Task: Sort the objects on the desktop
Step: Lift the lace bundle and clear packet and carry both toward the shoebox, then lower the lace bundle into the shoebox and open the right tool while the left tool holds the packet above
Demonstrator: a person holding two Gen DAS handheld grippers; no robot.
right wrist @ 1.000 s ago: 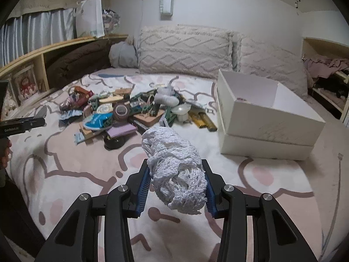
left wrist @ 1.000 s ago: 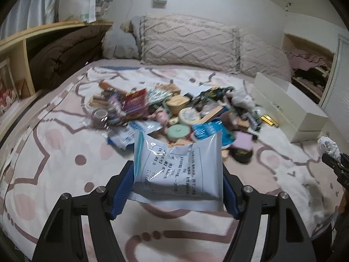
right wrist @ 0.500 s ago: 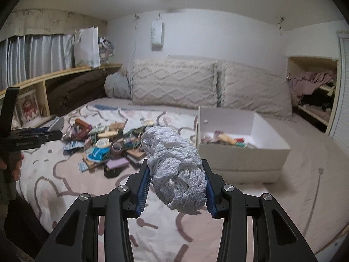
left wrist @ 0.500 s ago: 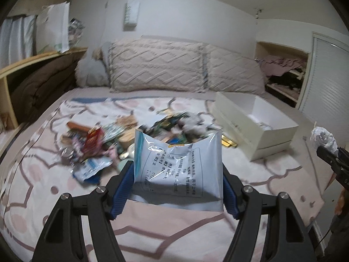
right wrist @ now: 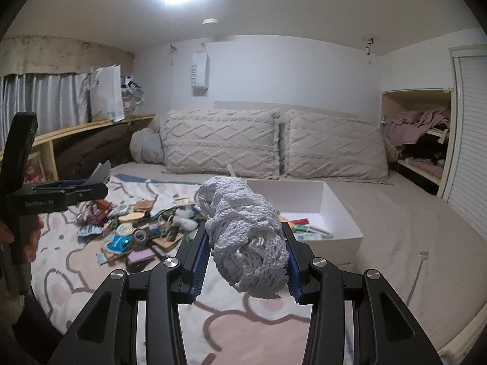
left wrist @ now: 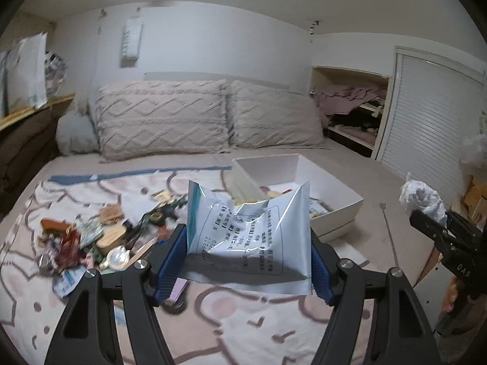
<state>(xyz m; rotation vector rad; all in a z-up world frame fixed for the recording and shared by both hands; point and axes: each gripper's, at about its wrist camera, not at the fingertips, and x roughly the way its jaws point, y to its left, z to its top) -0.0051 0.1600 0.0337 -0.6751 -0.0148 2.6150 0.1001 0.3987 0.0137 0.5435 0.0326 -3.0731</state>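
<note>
My left gripper (left wrist: 248, 258) is shut on a white foil pouch (left wrist: 243, 234) with black print, held up above the bed. In the right wrist view my right gripper (right wrist: 246, 258) is shut on a bundle of white knitted mesh (right wrist: 243, 228). A pile of small mixed objects (right wrist: 143, 228) lies on the patterned bedspread, left of both grippers. A white open box (right wrist: 325, 213) with a few items inside stands on the bed ahead and to the right. The right gripper with its mesh (left wrist: 423, 197) shows at the right edge of the left wrist view; the left gripper (right wrist: 70, 188) shows at the left of the right wrist view.
Two knitted pillows (right wrist: 274, 146) lean against the headboard. A wooden shelf with a brown quilt (right wrist: 91, 149) runs along the left side. An open closet with clothes (right wrist: 423, 140) and a slatted door (left wrist: 426, 140) stand to the right. A small fork-like tool (right wrist: 421, 261) lies on the bed's right side.
Both grippers have risen and tilted up, so the pile has dropped lower and left in view and the box's inside now shows. The pouch and the mesh stay gripped.
</note>
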